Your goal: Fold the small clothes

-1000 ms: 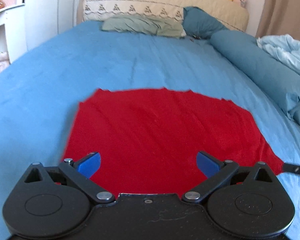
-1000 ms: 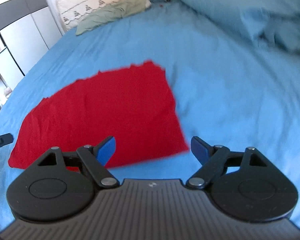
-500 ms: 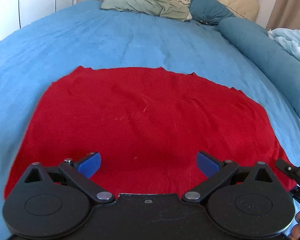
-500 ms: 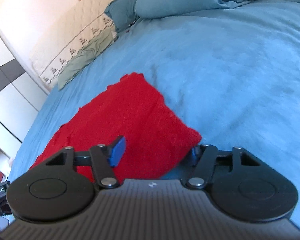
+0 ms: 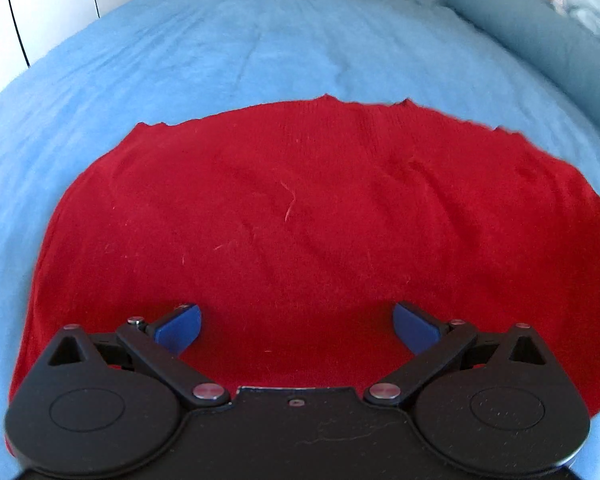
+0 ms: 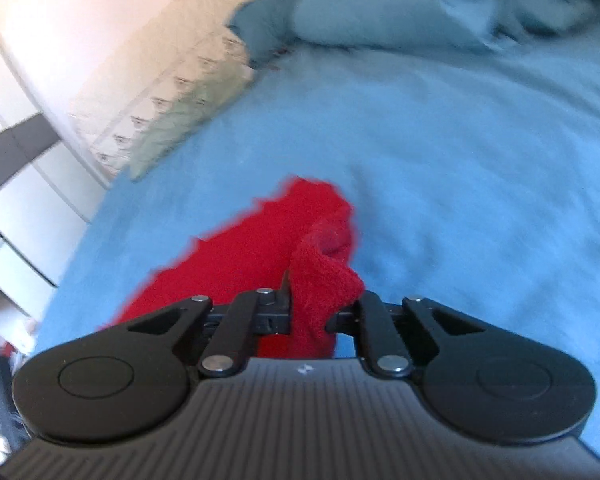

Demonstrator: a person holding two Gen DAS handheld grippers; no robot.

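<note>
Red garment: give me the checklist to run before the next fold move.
1. Right gripper shut on the red garment: ok, cloth is bunched between its jaws.
2. Left gripper holding cloth: not ok, open, fingers spread above the near edge.
3. Garment flat ahead of the left gripper: ok, only light wrinkles.
4. Blue bedsheet beyond the far edge: ok, no objects in the fold path.
5. Right grip catches one layer or several: cannot tell.
6. Right-wrist view sharp: not ok, blurred.
</note>
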